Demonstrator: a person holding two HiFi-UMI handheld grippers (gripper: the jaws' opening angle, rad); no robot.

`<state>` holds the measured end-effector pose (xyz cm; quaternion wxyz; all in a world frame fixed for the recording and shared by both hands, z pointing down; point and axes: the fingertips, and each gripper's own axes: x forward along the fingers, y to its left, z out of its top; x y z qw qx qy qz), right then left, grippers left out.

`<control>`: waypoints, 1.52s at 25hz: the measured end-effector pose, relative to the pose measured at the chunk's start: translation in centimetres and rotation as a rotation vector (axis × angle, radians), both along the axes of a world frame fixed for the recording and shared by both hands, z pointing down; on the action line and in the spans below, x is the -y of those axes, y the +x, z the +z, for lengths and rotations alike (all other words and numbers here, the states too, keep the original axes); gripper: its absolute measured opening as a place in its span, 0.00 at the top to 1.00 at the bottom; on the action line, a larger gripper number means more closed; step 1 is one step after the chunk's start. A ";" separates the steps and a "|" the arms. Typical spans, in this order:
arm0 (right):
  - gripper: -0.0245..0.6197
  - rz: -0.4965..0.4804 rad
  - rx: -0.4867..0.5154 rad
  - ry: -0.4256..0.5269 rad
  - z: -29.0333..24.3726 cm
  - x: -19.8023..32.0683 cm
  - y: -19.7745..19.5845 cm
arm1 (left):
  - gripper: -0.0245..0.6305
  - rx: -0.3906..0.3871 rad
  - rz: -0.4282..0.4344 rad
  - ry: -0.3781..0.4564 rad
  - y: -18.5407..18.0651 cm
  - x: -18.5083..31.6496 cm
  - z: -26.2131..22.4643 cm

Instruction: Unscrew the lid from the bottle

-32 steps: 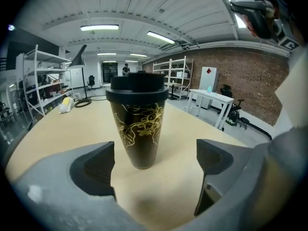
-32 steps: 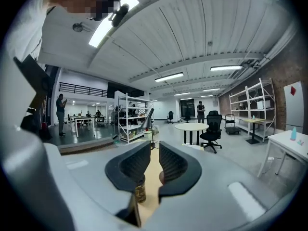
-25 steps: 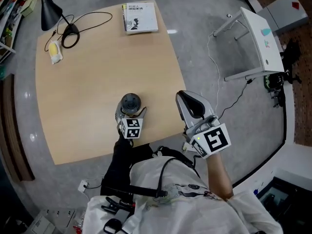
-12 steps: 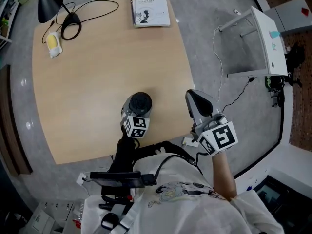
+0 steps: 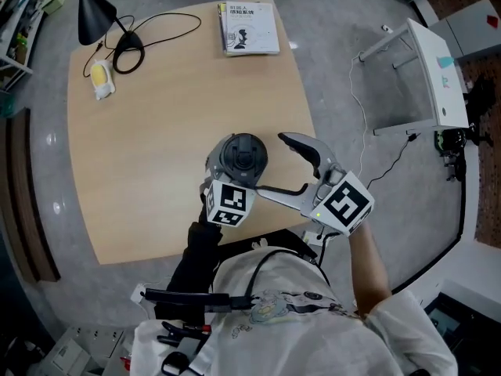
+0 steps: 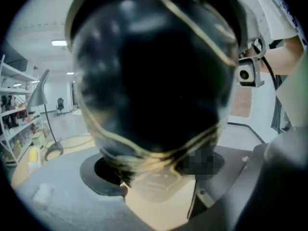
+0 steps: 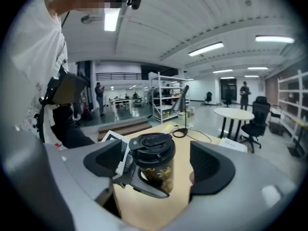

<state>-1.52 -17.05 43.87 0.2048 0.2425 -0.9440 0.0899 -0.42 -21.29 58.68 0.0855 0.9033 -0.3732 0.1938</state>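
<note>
The pale wooden table (image 5: 156,131) takes up most of the head view, with a black lamp (image 5: 94,14) and a book (image 5: 249,28) at its far edge, well apart from the work. Over the near part of the table the left gripper (image 5: 232,185) has its jaws closed round the lower body of the bottle (image 7: 159,174), which fills that gripper's own view. It holds the bottle upright, and whether the base touches the top I cannot tell. The right gripper (image 5: 275,164) comes in from the person's right with its jaws opening. The bottle's top stands between the two pads, but neither pad touches it. The bottle is dark with a gold pattern and looks like a rigid, smooth-walled travel flask. It should be stiff enough to clamp firmly but may turn in the grip, so the left hold is best kept low on the body and tight. The black lid (image 7: 151,146) is round and slightly wider than the body. Its rim looks the right place for the right pads to close, square across it, before any twist. A loose pinch there would probably slide on the plastic rather than turn it.
</note>
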 end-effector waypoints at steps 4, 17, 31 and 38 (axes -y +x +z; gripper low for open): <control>0.21 -0.223 -0.078 0.092 -2.6 -1.1 -2.0 | 0.36 0.010 0.071 0.071 1.5 -1.4 -6.2; 0.25 -1.333 0.157 0.017 -11.7 -15.4 4.8 | 0.36 0.002 0.579 0.055 11.0 -15.9 -15.4; 0.28 -0.733 -0.027 0.285 -10.9 -13.9 0.6 | 0.36 0.119 0.112 0.033 4.3 -13.5 -14.4; 0.28 -1.319 -0.021 0.102 -12.2 -19.6 -0.2 | 0.36 0.026 0.619 0.009 4.9 -21.4 -16.4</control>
